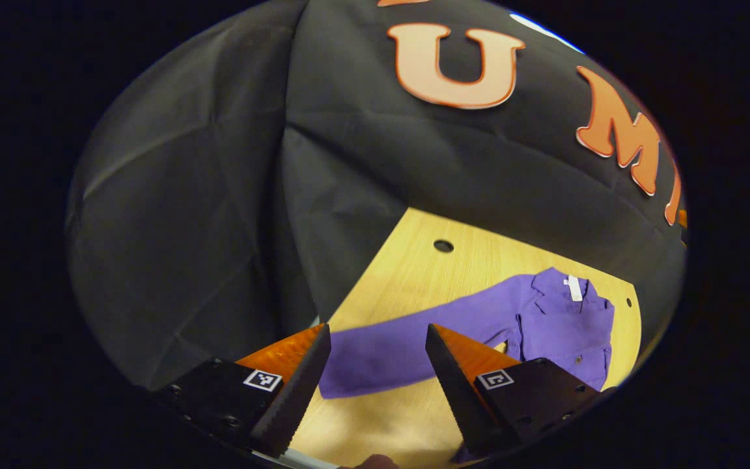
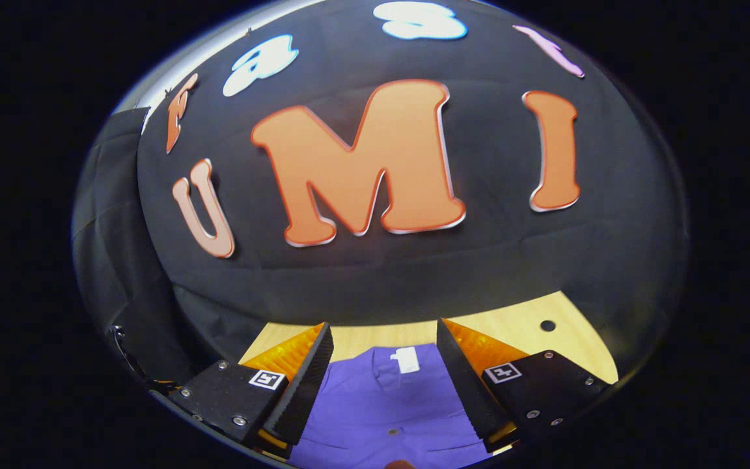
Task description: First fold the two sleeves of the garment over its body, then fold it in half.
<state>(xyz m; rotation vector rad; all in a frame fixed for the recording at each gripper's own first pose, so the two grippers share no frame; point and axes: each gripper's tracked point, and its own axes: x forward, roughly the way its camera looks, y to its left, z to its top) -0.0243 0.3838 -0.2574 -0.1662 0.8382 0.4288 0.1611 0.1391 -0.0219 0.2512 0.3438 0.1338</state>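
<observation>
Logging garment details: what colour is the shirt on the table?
Solid purple shirt, with a white neck tag; clearest in the left gripper view.

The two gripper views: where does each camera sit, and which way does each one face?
Left gripper view: rides on the left gripper, facing along the outstretched sleeve of the purple shirt on the wooden table; its two fingers show, spread apart.
Right gripper view: rides on the right gripper, above the shirt's collar, facing the booth wall; its fingers show, also apart.
Shared: the purple shirt with its white neck label, the table and the wall.
</observation>
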